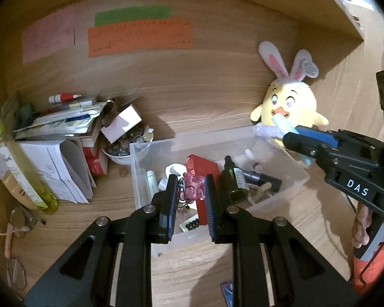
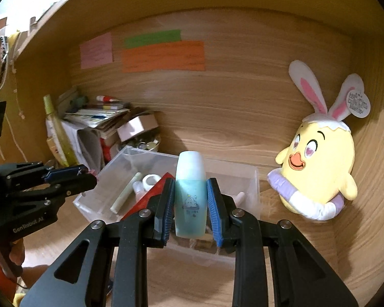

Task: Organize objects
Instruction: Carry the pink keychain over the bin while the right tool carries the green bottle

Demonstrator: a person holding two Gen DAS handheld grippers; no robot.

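Right wrist view: right tool (image 2: 190, 202) grips a pale blue bottle (image 2: 190, 194) between its blue pads, cap up, above the clear bin (image 2: 245, 176).
Left wrist view: left tool (image 1: 191, 199) is narrowly parted above the bin's (image 1: 140, 153) near end; a pink trinket (image 1: 193, 185) shows between the fingers, though whether they touch it is hard to tell.
Bin contents: red box (image 1: 201, 167), dark green bottle (image 1: 233, 179), white tube (image 2: 126, 192), tape roll (image 2: 151, 180), other small items.
Bin place: on the wooden bench (image 1: 110, 204), beside a paper stack (image 1: 64, 158).
Right corner: yellow chick plush (image 2: 317, 163) with rabbit ears leans on the wall.
Back wall: pink, green and orange notes (image 2: 163, 56).
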